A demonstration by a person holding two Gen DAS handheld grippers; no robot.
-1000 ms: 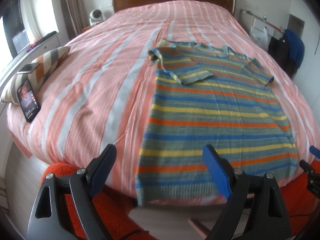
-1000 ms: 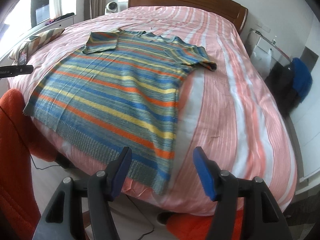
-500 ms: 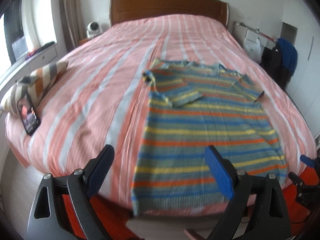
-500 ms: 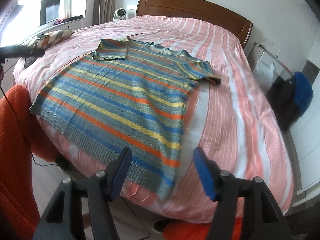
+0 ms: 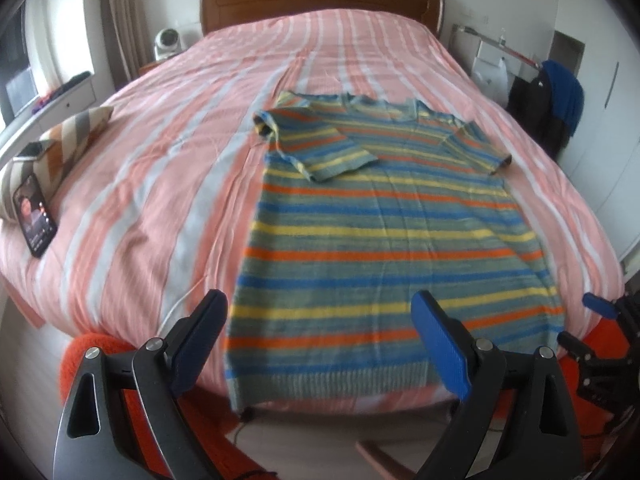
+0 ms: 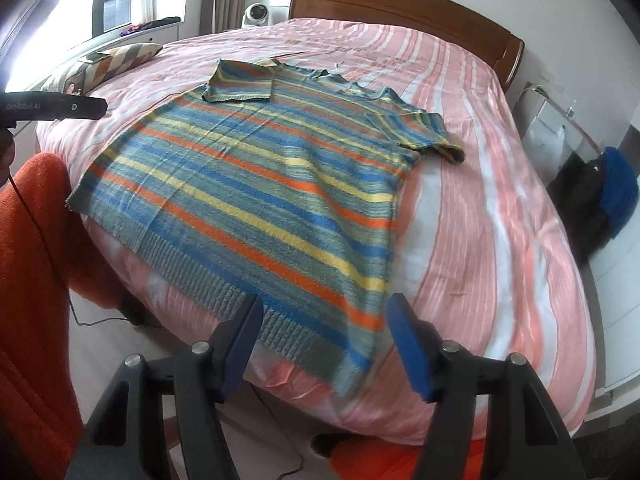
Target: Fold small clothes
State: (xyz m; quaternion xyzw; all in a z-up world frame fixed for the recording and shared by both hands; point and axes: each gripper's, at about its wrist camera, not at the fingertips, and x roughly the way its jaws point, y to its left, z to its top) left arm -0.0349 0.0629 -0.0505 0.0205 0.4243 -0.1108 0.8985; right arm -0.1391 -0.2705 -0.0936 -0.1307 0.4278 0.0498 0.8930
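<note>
A knitted short-sleeved top (image 5: 384, 224) (image 6: 256, 184) with blue, yellow and orange stripes lies flat on the bed, hem toward me. Its left sleeve (image 5: 320, 144) (image 6: 240, 80) is folded inward over the chest; the right sleeve (image 5: 480, 148) (image 6: 428, 128) still sticks out. My left gripper (image 5: 320, 340) hovers open over the hem's left part, nothing between its blue pads. My right gripper (image 6: 324, 340) hangs open above the hem's right corner, apart from the cloth. The right gripper also shows at the left wrist view's right edge (image 5: 600, 320).
The bed (image 5: 168, 168) (image 6: 500, 220) has a pink-and-white striped cover and a wooden headboard (image 5: 320, 0). A striped pillow (image 5: 60, 148) and a lit phone (image 5: 34, 216) lie at its left edge. Orange sleeves (image 6: 36, 280) fill the near left. A dark bag with blue cloth (image 6: 600, 196) stands right.
Both views have pulled back and tilted up a little, so the top sits lower and more fully in frame. The garment and both grippers' opening look unchanged.
</note>
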